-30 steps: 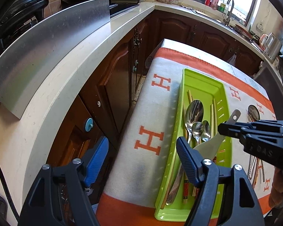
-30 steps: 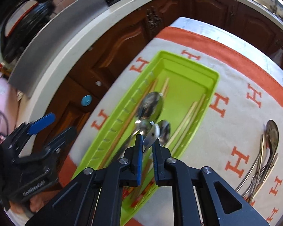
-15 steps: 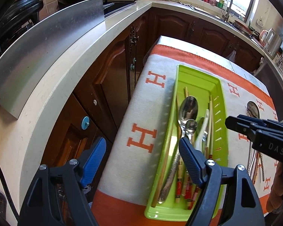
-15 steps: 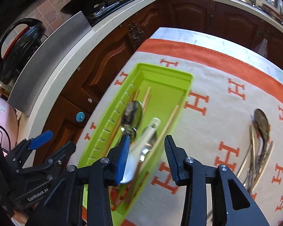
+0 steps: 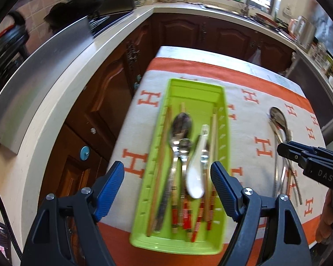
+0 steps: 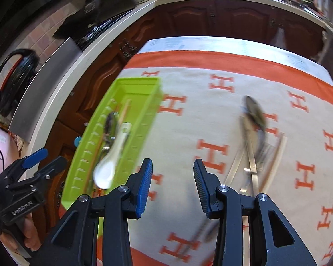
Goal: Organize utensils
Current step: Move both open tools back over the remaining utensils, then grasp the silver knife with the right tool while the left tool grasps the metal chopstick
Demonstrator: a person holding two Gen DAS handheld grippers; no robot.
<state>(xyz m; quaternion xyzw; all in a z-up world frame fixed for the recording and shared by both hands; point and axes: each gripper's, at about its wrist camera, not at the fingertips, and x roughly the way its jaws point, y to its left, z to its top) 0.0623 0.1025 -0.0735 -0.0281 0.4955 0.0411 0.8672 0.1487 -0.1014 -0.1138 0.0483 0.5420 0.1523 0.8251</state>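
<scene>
A lime green tray (image 5: 224,119) lies on the cloth and holds metal spoons (image 5: 181,126), chopsticks and a white ceramic spoon (image 5: 195,179). My left gripper (image 5: 167,188) is open and empty above the tray's near end. My right gripper (image 6: 173,186) is open and empty above the cloth, right of the tray (image 6: 131,88); it shows in the left wrist view (image 5: 310,161). The white spoon (image 6: 111,164) lies in the tray. A loose pile of metal spoons and chopsticks (image 6: 255,137) lies on the cloth to the right; it also shows in the left wrist view (image 5: 279,124).
The table has a white cloth with orange H marks (image 6: 211,155) and an orange border. A pale counter (image 5: 62,93) and brown cabinets run along the left and the back. A steel panel (image 5: 40,66) stands on the counter.
My right gripper opened and let the white spoon fall into the tray, then moved right toward the loose pile. My left gripper moved right over the tray's near end.
</scene>
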